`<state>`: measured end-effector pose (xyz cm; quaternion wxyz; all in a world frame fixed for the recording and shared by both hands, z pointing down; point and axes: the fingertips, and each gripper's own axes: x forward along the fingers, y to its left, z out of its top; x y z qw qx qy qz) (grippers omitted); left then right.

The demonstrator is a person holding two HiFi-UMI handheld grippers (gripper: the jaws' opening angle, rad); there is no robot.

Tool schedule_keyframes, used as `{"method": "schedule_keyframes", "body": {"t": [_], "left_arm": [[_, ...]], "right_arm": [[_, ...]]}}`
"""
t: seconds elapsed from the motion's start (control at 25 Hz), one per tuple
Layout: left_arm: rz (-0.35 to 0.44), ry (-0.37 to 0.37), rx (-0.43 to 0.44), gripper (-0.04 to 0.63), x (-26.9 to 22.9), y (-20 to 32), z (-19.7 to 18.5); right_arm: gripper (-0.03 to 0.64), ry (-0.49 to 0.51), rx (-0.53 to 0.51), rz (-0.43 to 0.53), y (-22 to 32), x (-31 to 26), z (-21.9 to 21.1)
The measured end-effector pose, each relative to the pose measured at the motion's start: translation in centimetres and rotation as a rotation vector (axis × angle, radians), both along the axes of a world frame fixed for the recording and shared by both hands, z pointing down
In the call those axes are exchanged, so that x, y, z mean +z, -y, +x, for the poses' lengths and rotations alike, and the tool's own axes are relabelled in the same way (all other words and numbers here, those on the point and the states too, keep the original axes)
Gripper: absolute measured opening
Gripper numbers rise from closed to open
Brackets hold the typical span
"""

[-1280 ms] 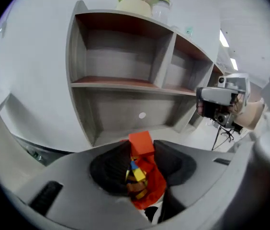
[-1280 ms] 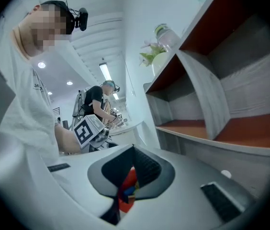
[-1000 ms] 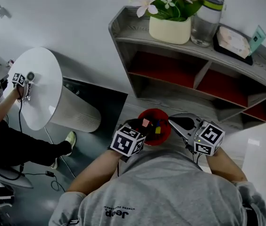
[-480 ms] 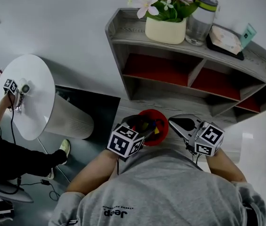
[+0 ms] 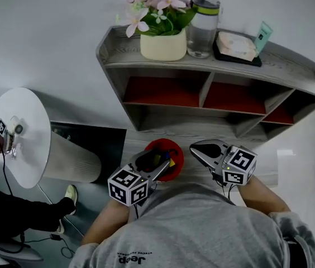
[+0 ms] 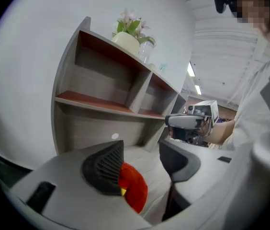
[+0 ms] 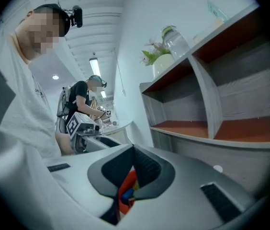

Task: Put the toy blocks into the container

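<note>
The red container is standing on the grey counter, in front of the wooden shelf. The toy blocks are lying inside the container; a yellow one and a blue one are showing. The left tool is hanging just over the near side of the container. It is released: its jaws are standing apart with nothing between them, and they have just been closing a little. The right tool is staying beside the container, on its right side, apart from it. It is clenched: its jaws are meeting at the tips and are holding nothing.
</note>
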<state>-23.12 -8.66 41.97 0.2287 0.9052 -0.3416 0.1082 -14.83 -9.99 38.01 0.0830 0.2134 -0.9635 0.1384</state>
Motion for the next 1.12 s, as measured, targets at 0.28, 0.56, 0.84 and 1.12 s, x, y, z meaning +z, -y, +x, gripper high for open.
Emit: {"method": "schedule_keyframes", "body": {"t": [0.28,0.56,0.84,1.12], "left_arm": [[0.09,-0.105,-0.048,0.096,-2.5,-0.2,3.3],[0.241,-0.179,-0.106,0.015,-6.5,-0.1,10.5],[0.298,-0.18,-0.04,0.017,-7.9,0.1,21.1],[0.281,-0.156,0.003,0.017,-7.8,-0.2,25.5]], "right_arm": [[0.011,0.072,0.048,0.004,0.6,-2.1,6.3],[0.011,0.091,0.083,0.076,1.0,-4.5,17.1],[0.008,0.073,0.176,0.101,0.3,-3.6,28.1],[0.007,0.08,0.206,0.089,0.0,-2.5,32.1]]}}
